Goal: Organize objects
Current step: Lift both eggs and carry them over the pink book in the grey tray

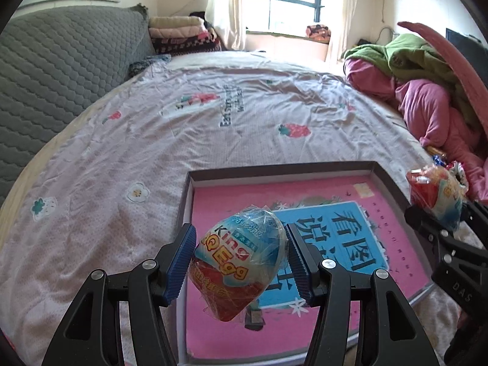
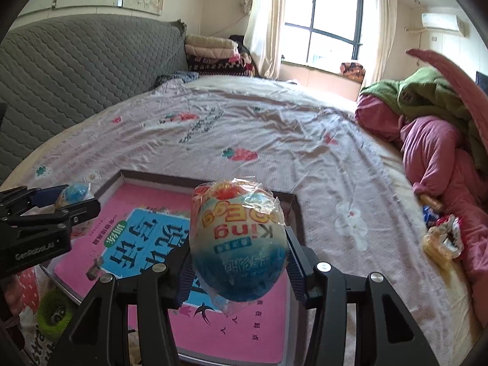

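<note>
- Left gripper (image 1: 241,270) squeezes one wrapped toy egg (image 1: 239,262) between its blue pads (image 1: 181,263), up in the air over the box.
- Right gripper (image 2: 238,262) squeezes a second wrapped egg (image 2: 239,244) the same way, also above the box.
- Both eggs hang over the shallow box (image 1: 274,169), which sits on the bed sheet (image 1: 183,116). A pink book (image 1: 381,213) lies flat inside it.
- No egg lies in the box yet, so I think the tidying has only just started.
- Next, I think each egg needs to go down onto the pink book and be let go.
- More snack packets (image 2: 443,238) wait by the pink blanket (image 2: 433,152) at the right. They probably need picking up too.
</note>
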`<state>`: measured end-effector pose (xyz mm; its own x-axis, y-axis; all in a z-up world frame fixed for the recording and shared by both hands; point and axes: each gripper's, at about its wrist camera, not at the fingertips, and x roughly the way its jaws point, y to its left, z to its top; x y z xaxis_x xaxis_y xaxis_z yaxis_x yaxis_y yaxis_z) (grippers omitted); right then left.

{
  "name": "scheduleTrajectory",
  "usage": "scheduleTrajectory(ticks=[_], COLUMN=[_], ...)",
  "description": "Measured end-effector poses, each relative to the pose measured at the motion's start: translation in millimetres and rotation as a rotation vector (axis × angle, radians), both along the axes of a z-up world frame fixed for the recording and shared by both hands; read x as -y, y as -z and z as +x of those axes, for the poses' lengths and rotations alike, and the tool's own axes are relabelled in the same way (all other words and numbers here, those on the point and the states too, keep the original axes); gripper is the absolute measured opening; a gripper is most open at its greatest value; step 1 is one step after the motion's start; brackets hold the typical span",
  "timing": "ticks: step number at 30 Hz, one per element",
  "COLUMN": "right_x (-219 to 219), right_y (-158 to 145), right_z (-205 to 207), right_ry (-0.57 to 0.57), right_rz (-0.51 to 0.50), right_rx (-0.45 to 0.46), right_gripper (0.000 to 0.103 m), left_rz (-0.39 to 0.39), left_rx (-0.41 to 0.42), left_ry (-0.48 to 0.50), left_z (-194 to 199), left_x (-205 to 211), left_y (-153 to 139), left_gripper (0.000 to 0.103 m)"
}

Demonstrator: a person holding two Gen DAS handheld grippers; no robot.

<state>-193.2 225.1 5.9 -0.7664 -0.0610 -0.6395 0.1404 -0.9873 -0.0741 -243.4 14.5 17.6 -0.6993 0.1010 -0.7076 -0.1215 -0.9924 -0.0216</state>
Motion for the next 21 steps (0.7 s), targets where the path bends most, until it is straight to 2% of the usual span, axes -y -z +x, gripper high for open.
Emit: scheduleTrajectory(ticks=[8, 21], right_x=[0.1, 0.7], right_y=[22.5, 42.3], right_z=[-6.8, -14.1], right_ry=[0.009, 0.015], right_rz=[-0.003, 0.024], right_rx=[0.068, 0.128], right_gripper=[0.052, 0.052], left_rz=[-0.004, -0.024], left_rx=[0.075, 0.103], left_ry=[-0.018, -0.027], left_z=[-13.1, -24.4], left_x=[4.0, 5.5], left_y=[24.3, 34.2], left_gripper=[0.061, 0.061])
